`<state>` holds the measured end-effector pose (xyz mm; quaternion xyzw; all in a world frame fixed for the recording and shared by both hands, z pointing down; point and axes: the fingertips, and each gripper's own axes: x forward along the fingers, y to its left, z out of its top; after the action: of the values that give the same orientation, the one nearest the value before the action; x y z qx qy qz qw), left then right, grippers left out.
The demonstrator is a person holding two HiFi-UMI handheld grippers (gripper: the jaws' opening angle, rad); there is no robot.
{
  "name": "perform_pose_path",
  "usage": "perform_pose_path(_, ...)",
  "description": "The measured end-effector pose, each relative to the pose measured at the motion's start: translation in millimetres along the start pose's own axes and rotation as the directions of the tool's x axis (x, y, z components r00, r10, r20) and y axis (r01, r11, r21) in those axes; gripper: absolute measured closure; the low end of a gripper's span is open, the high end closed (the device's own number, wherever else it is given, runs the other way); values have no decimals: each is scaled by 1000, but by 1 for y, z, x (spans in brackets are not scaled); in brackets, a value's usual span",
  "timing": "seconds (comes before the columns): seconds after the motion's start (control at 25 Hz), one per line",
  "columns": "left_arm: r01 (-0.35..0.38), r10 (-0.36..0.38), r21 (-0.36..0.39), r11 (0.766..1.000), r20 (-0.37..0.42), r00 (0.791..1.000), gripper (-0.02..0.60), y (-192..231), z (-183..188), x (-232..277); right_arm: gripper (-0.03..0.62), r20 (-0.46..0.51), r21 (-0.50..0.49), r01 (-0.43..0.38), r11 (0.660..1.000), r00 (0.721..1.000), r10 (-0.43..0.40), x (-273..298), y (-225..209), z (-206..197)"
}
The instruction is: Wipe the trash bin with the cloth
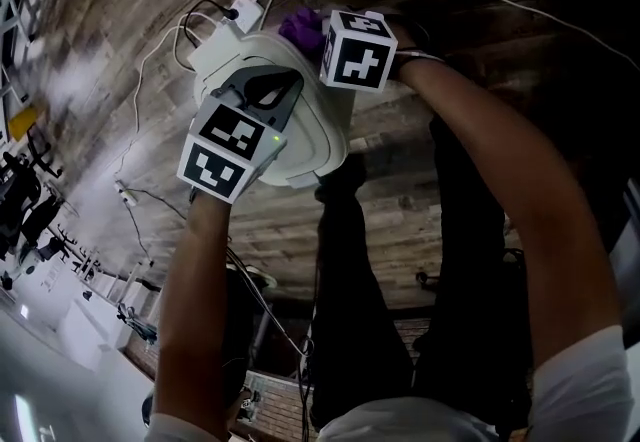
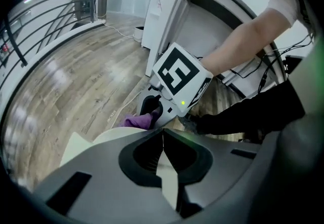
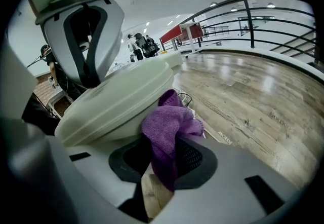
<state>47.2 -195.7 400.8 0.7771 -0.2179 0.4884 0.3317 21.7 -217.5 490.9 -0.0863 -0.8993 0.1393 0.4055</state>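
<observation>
Trash bin [image 3: 116, 101]: white, with a smooth domed lid that is closed. It sits just ahead of both your jaw sets.

Your right gripper [image 3: 163, 154] pinches the purple knit cloth [image 3: 169, 126]. The bunched fold past its tips lies against the lid's rim.

Your left gripper [image 2: 163, 139] has its jaws pressed together with nothing between them, and the lid is directly beyond the tips.

Floor [image 3: 243, 101]: grey-brown wood planks, with white cables [image 1: 160, 50] trailing beside the bin.

Room: a black railing [image 3: 253, 15] curves round the floor's edge.
</observation>
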Motion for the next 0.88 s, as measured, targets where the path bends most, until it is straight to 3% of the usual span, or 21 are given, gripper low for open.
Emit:
perform_pose_path(0.16,27,-27,11,1000,-9,1000,577,-12,-4,11,485,10,36,2,999,1000,-2,-4,24,-18)
perform_pose_path(0.32,83,-83,4,997,5,997,577,-21,-2,16,484,-22,-9,-30,1000,999,30,-4,61,-38)
perform_pose_path(0.48,108,-102,107,988,-59,993,578,-41,-6,32,484,-61,-45,-58,997,997,55,-4,96,-60)
perform_pose_path(0.56,111,-102,122,986,-80,992,578,-48,-9,32,484,-88,-61,-81,995,993,75,-3,113,-72)
perform_pose_path(0.76,101,-95,85,991,-79,992,578,-59,-18,25,484,-165,-126,-163,979,976,142,0,160,-103)
perform_pose_path(0.88,97,-88,78,992,-113,990,578,-66,-33,18,485,-226,-225,-291,930,944,240,-2,207,-116)
